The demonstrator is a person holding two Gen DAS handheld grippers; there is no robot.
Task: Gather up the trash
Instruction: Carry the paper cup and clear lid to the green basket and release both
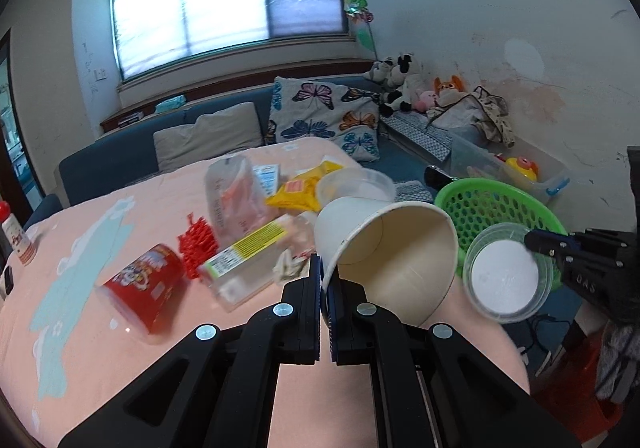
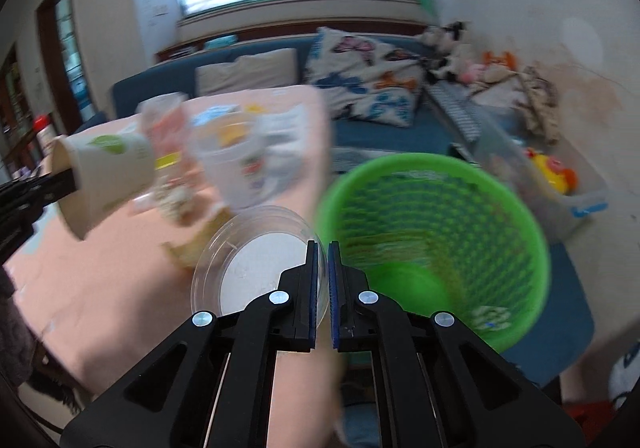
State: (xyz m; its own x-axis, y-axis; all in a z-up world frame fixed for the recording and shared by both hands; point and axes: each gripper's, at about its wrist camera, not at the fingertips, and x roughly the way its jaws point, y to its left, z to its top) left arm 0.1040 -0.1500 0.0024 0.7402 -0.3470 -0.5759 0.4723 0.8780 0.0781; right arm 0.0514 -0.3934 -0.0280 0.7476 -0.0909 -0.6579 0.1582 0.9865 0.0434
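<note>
The left gripper (image 1: 325, 280) pinches the big white paper cup's (image 1: 384, 248) thin rim (light, crushable); the right gripper (image 2: 322, 272) clamps the clear plastic lid's (image 2: 256, 260) slippery edge.

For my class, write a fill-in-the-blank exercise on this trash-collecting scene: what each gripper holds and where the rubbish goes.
1. The left gripper is shut on the rim of a white paper ____.
2. The right gripper pinches a clear plastic ____ with a white middle.
3. The perforated basket beside the table is coloured ____.
4. The red snack can on the pink tablecloth lies on its ____.

Missing words: cup; lid; green; side
</note>
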